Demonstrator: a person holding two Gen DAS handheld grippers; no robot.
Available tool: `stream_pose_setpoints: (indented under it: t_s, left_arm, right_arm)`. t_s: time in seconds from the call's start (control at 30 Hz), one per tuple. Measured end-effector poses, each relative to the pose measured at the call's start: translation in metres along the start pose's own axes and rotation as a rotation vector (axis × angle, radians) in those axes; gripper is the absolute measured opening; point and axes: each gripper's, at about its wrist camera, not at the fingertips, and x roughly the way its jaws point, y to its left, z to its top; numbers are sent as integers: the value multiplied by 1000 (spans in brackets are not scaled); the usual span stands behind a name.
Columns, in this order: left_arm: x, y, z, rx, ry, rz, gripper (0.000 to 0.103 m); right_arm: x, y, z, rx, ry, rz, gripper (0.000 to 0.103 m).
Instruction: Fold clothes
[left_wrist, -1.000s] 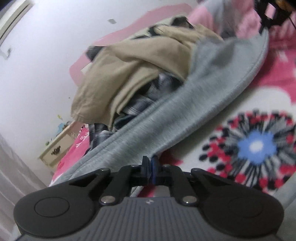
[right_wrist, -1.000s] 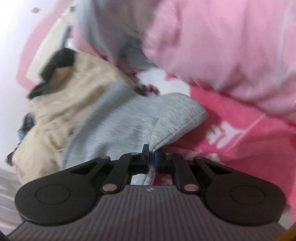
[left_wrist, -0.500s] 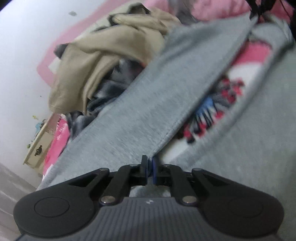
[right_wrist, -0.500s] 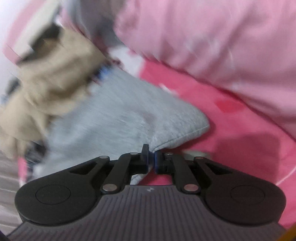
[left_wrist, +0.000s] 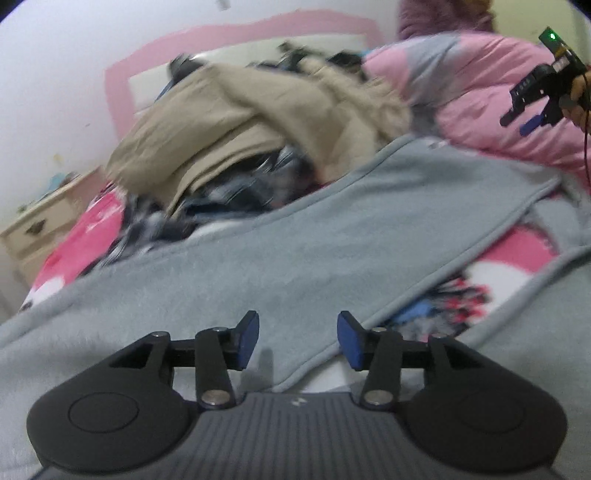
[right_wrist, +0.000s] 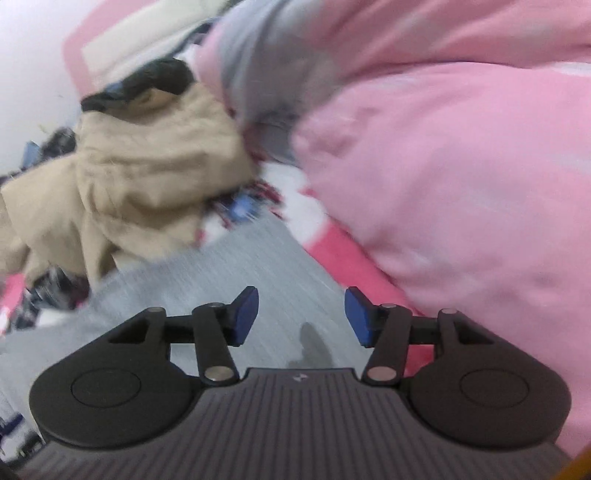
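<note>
A grey fleece garment (left_wrist: 332, 236) lies spread across the bed, one folded band running from lower left to upper right. My left gripper (left_wrist: 298, 326) hovers over its near edge; its jaws are opening, and the cloth lies beneath them, not pinched. In the right wrist view the right gripper (right_wrist: 301, 308) hangs over the garment's far corner (right_wrist: 258, 266), its jaws also opening with nothing pressed between the blue pads (right_wrist: 243, 317). The right gripper (left_wrist: 517, 123), held by a hand, also shows at the left wrist view's upper right.
A heap of beige clothes (left_wrist: 240, 122) over dark plaid ones (left_wrist: 229, 199) sits behind the grey garment, also as the beige heap (right_wrist: 147, 177). A puffy pink quilt (right_wrist: 443, 166) bulges on the right. Floral bedsheet (left_wrist: 454, 299), pink headboard (left_wrist: 118, 92) and cream nightstand (left_wrist: 40, 225) are left.
Both grippers were shut on the grey garment's edges and have now opened and let go. The garment has dropped flat onto the bed, and both grippers have lifted slightly.
</note>
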Motion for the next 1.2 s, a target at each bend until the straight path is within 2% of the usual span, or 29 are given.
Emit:
stream_pose_setpoints:
  t_s: [0.07, 0.2, 0.4, 0.47, 0.5, 0.53, 0.57, 0.6, 0.77, 0.93, 1.03, 1.13, 1.17, 1.2]
  left_arm:
    - [9, 1, -6, 10, 24, 30, 48]
    - [17, 2, -10, 7, 14, 41, 49]
    - [24, 11, -15, -55, 7, 11, 50]
    - [24, 12, -16, -65, 4, 6, 50]
    - [24, 11, -16, -64, 3, 7, 50]
    - [25, 11, -16, -62, 2, 9, 50]
    - [24, 11, -16, -61, 3, 11, 50]
    - [24, 10, -16, -60, 3, 12, 50]
    - [23, 8, -15, -46, 2, 24, 50]
    - [24, 6, -15, -32, 2, 29, 51]
    - [24, 8, -15, -39, 4, 25, 52]
    - [24, 8, -14, -36, 5, 26, 53]
    - [23, 8, -13, -39, 6, 25, 53]
    - [22, 9, -12, -43, 6, 23, 53]
  right_arm:
    - [35, 7, 13, -15, 0, -3, 54]
    - [89, 15, 35, -66, -16, 3, 55]
    - [131, 2, 48, -14, 110, 118, 54]
    - [133, 3, 45, -33, 119, 117, 36]
    - [132, 6, 45, -56, 121, 109, 18]
    - [131, 8, 44, -78, 122, 102, 9]
    - [128, 11, 43, -106, 112, 94, 7]
    - [124, 14, 43, -127, 83, 81, 3]
    - [103, 24, 44, -178, -88, -11, 2]
    - [128, 23, 41, -184, -110, -84, 2]
    - [149, 22, 37, -205, -103, -185, 4]
    - [141, 25, 42, -188, -160, -361, 9]
    - [130, 21, 45, -140, -173, -363, 9]
    - [117, 18, 46, -74, -185, -328, 9]
